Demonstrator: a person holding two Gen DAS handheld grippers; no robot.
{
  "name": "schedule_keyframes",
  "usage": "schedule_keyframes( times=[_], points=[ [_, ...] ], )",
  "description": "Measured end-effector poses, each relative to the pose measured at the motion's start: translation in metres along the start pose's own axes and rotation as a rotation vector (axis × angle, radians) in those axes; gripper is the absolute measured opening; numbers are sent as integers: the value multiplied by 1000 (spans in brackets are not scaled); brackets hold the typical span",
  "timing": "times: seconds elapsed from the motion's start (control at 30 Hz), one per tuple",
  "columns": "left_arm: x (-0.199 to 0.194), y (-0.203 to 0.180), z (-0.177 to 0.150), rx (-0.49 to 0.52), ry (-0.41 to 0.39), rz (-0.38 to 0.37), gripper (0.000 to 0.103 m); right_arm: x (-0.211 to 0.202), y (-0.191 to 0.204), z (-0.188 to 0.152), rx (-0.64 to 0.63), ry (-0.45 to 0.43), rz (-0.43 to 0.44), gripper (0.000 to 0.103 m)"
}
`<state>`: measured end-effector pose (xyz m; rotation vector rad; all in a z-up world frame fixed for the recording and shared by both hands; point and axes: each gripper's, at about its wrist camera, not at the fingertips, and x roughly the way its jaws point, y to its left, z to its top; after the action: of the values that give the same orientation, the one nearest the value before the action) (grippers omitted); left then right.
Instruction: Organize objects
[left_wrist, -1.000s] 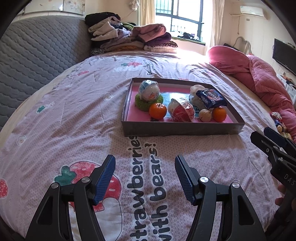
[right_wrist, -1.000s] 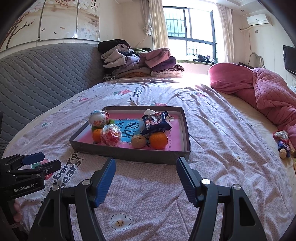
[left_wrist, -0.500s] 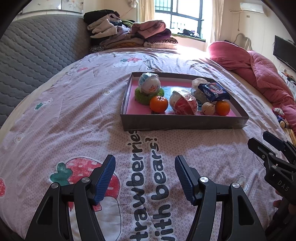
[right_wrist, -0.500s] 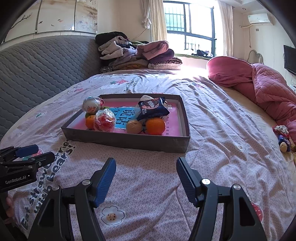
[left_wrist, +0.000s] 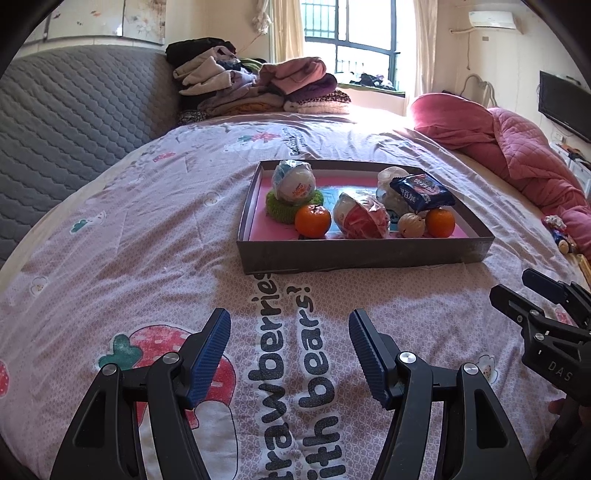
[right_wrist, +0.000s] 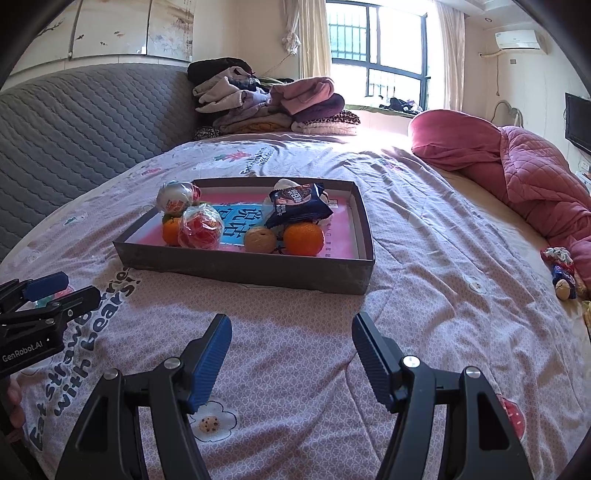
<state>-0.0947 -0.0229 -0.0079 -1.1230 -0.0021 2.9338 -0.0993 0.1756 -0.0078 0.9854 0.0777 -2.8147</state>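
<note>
Though near, tray (left_wrist: 364, 254) beyond claw (left_wrist: 290, 356).

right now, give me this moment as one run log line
left claw: open, empty | right claw: open, empty | both over bedspread, short of tray | oranges, snacks in tray, untouched

Both claws are the same build: matte black plastic arms with triangular cutouts, and ribbed blue pads on the inner faces of the fingers. The left claw (left_wrist: 290, 350) has two silver screw heads on each finger arm, same on the right claw (right_wrist: 291, 354). White lettering shows too: "GenRobot.AI" on the left one's body, "DAS" on the right one's. Only a sliver of fingers (right_wrist: 14, 402) shows at the grip.
</note>
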Motion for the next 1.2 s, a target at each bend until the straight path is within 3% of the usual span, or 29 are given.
schedule_keyframes(
  times=[1.2],
  points=[
    [-4,2,2,-20,5,-13,68,-5,2,2,-4,-22,-8,67]
  ],
)
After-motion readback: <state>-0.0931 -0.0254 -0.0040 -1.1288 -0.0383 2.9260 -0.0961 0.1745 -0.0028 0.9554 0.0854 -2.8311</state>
